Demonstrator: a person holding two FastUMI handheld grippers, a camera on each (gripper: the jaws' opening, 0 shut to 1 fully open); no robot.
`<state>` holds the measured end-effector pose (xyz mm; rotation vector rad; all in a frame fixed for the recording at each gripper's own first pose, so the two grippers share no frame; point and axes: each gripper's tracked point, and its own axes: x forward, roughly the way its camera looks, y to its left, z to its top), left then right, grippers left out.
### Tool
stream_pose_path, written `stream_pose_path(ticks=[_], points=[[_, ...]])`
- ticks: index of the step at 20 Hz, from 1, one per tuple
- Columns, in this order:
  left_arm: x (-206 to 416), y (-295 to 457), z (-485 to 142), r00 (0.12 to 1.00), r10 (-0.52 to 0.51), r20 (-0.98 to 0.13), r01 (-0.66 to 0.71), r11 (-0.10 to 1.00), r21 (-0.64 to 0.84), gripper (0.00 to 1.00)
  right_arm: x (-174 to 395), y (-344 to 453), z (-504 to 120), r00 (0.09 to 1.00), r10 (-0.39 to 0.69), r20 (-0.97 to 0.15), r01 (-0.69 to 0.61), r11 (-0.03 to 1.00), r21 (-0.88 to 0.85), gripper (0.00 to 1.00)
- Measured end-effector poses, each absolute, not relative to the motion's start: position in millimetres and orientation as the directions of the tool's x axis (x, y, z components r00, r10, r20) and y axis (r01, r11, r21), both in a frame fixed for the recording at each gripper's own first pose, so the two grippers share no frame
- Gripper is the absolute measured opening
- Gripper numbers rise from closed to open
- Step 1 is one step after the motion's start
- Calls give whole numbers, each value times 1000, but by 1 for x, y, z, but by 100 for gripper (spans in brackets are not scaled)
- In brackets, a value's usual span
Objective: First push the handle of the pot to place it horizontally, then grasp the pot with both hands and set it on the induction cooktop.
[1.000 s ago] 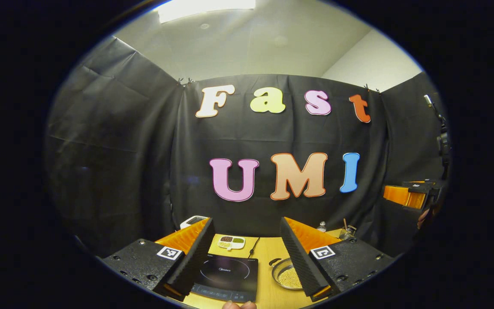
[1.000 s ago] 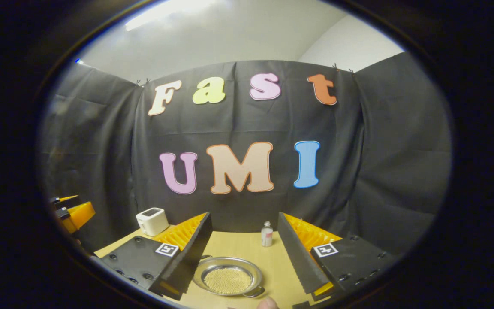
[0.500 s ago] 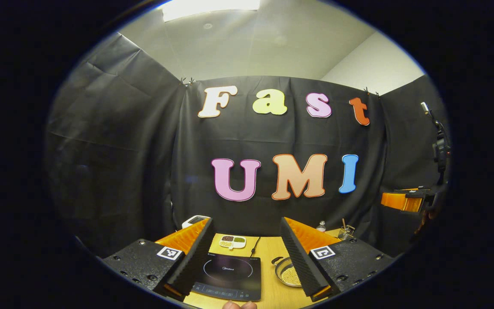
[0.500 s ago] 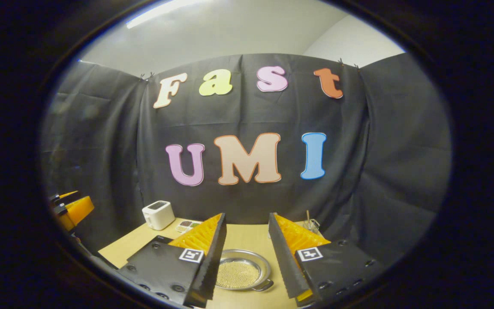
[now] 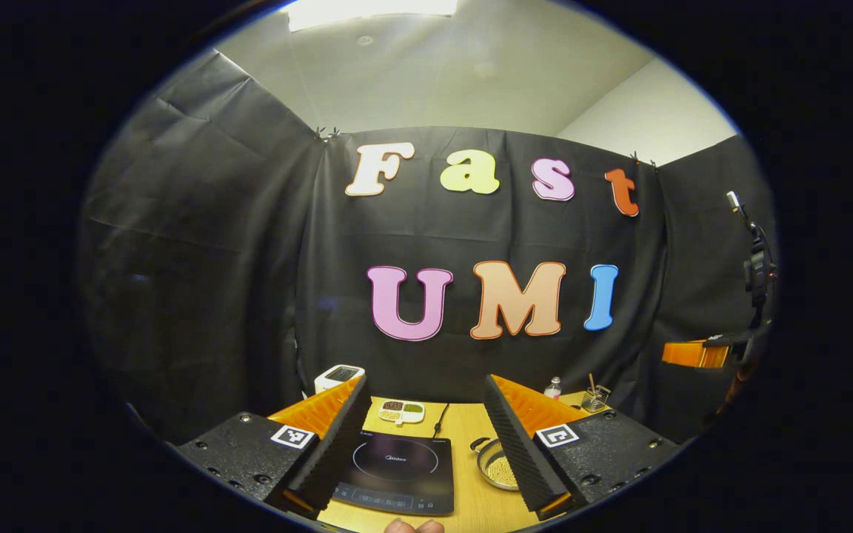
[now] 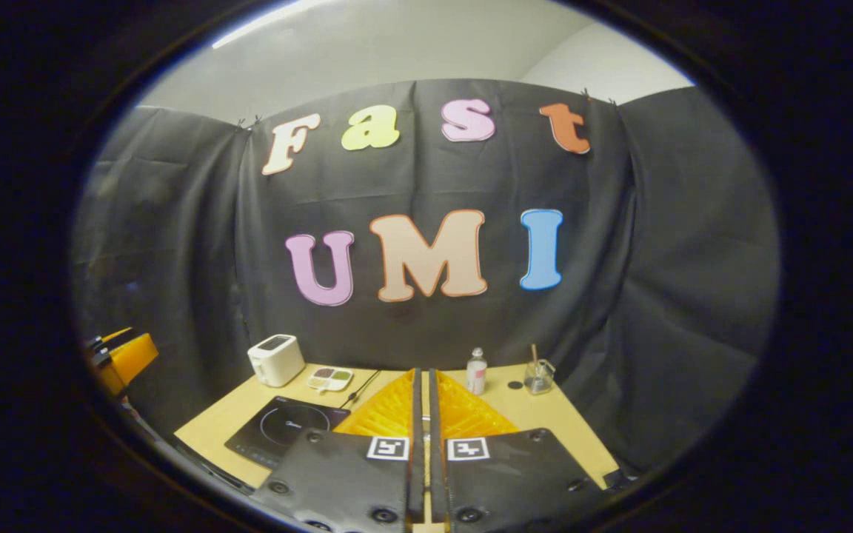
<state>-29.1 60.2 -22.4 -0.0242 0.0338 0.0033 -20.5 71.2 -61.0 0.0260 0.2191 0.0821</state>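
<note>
The left gripper view looks from above the table's near edge toward the back wall, with the cooktop close beneath it. The right gripper view faces the same wall from farther right and higher. Both share the cooktop, toaster and small bottle.

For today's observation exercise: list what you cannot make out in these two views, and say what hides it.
1. Left gripper view: the pot is half hidden behind the left gripper's own finger, so its handle direction is unclear.
2. Right gripper view: the table just ahead is covered by the shut right gripper.
3. Cooktop controls: too small.
</note>
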Motion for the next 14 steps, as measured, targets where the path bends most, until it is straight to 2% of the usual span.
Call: stream_pose_path(ticks=[1, 2, 7, 8, 9, 10, 11, 12, 14], points=[[-25, 59, -26, 999, 4, -42, -5, 1000, -26, 91, -14, 70, -70, 967, 88, -240, -80, 996, 43, 0], [-21, 58, -30, 999, 4, -49, -5, 1000, -25, 93, -13, 68, -81, 958, 103, -266, -93, 994, 50, 3], [5, 58, -40, 996, 25, -80, -26, 1000, -4, 91, 7, 66, -136, 908, 179, -379, -145, 983, 116, 0], [11, 55, -40, 996, 29, -81, -29, 1000, -3, 93, 14, 65, -145, 898, 189, -398, -149, 980, 129, 0], [17, 53, -42, 996, 31, -85, -31, 1000, 2, 91, 20, 63, -158, 886, 198, -420, -155, 979, 136, 1], [25, 51, -44, 995, 34, -92, -34, 999, 8, 93, 26, 62, -172, 871, 206, -445, -161, 977, 137, 2], [31, 48, -48, 994, 38, -103, -36, 999, 16, 92, 30, 60, -187, 855, 213, -474, -169, 976, 134, 3], [39, 45, -51, 993, 41, -110, -38, 999, 21, 95, 34, 59, -201, 835, 223, -502, -181, 975, 132, 0], [54, 39, -56, 991, 48, -125, -45, 999, 28, 93, 39, 57, -226, 800, 242, -549, -208, 970, 125, 2]])
